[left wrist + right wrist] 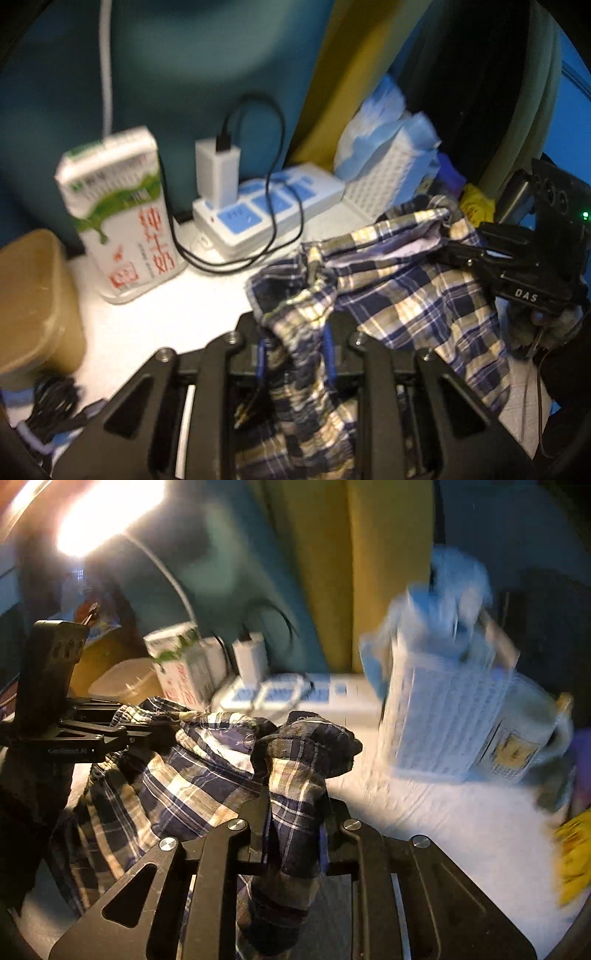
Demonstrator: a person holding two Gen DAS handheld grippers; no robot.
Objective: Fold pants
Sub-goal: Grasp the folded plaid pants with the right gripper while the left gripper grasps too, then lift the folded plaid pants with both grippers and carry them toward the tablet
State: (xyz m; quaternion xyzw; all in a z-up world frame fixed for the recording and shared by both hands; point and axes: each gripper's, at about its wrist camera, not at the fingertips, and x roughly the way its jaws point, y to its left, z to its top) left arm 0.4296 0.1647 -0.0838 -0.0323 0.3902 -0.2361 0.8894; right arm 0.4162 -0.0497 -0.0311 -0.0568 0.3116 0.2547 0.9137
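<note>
- The left gripper (pixel 295 354) is pinching a bunched edge of the plaid pants (pixel 399 280), its jaws narrow with cloth filling the gap between them.
- The right gripper (pixel 295 827) is clamping another bunched edge of the same pants in the same way, jaws narrow on the fabric.
- The pants are hanging and sagging between the two grippers, just above the white tabletop (pixel 443 830); the cloth is draping down below both sets of jaws.
- Judging by how crumpled the fabric is looking, the fold is only getting started: both grips are taken, but no flat layer or crease is showing yet, and spreading, laying down and folding over are all still waiting.
- Ahead and to the left of the left gripper, a milk carton (pixel 122 218) is standing upright and closed; what it is holding cannot be told.
- Further left, a tan lidded tub (pixel 33 302) is sitting shut, contents hidden.
- Ahead of the right gripper and to its right, a white perforated basket (pixel 439 709) is holding blue-and-white packets that are poking out of its top; blur is hiding what they are.
- Beyond both grippers, a power strip (pixel 266 214) with a charger plugged in is lying near the wall.
</note>
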